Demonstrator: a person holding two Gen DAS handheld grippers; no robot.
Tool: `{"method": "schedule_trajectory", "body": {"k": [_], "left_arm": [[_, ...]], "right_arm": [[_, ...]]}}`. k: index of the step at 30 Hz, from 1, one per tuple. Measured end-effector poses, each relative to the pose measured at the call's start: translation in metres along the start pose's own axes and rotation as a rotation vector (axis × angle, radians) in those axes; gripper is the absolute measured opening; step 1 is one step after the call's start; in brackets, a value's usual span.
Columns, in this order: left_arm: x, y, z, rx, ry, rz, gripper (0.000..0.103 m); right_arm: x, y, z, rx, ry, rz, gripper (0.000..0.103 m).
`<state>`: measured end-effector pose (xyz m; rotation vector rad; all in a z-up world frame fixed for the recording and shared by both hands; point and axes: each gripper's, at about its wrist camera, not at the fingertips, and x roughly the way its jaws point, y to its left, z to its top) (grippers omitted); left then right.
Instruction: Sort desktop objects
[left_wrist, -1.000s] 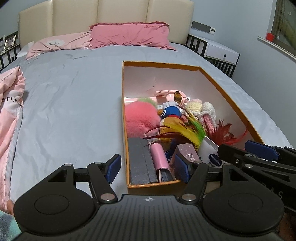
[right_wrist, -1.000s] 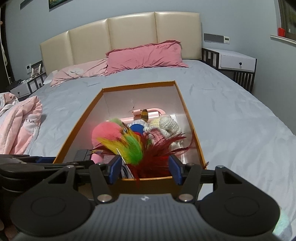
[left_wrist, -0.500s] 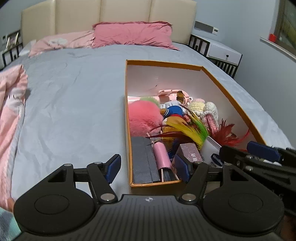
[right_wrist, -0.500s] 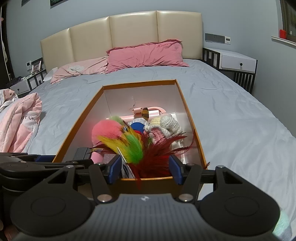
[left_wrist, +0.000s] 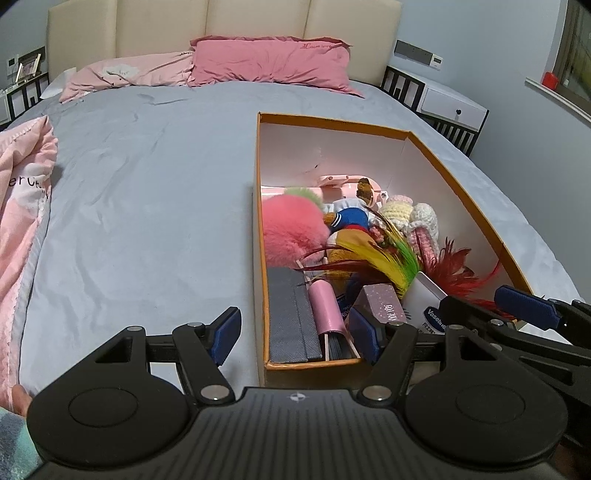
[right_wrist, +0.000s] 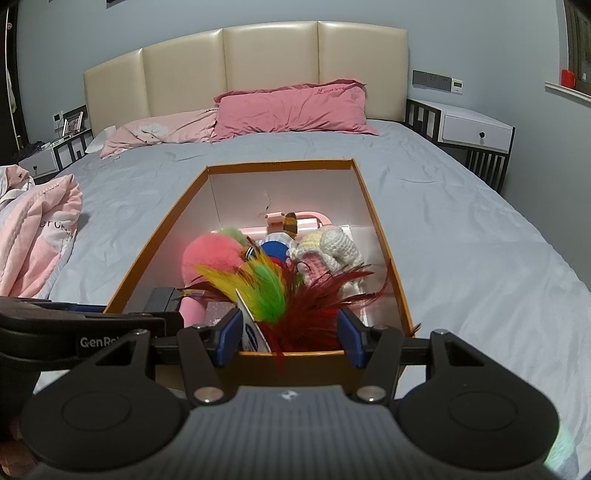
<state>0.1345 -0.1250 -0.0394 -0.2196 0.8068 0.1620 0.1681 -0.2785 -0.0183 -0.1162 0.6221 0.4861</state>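
An orange-rimmed cardboard box (left_wrist: 458, 173) (right_wrist: 173, 210) lies on the grey bed, packed with small items: a pink fluffy ball (left_wrist: 291, 229) (right_wrist: 210, 254), a yellow-green feather (left_wrist: 384, 258) (right_wrist: 258, 280), red feathers (right_wrist: 317, 306), crocheted dolls (left_wrist: 413, 218) (right_wrist: 332, 243), a grey case (left_wrist: 288, 317), a pink roll (left_wrist: 327, 308) and a purple carton (left_wrist: 382, 302). My left gripper (left_wrist: 297, 334) is open, straddling the box's near left corner. My right gripper (right_wrist: 288, 338) is open at the near wall, feathers between its fingers without contact. The right gripper (left_wrist: 517, 314) also shows in the left wrist view.
Grey bedsheet (left_wrist: 140, 192) spreads wide to the left of the box. A pink blanket (left_wrist: 22, 206) (right_wrist: 37, 236) lies at the left edge. Pink pillows (right_wrist: 291, 110) and a beige headboard are at the far end. White nightstands (right_wrist: 476, 129) flank the bed.
Both views have crept slightly backward and upward, so the box sits a little lower and further in frame. Both grippers stay open and nothing in the box has moved.
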Motion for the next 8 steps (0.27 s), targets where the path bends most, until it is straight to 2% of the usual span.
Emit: {"method": "schedule_trajectory", "body": {"k": [8], "left_arm": [[-0.0006,-0.0008,-0.0013,0.013,-0.011,0.008,0.076]], "right_arm": [[0.0007,0.0005,0.0001,-0.004,0.001,-0.003,0.059]]}}
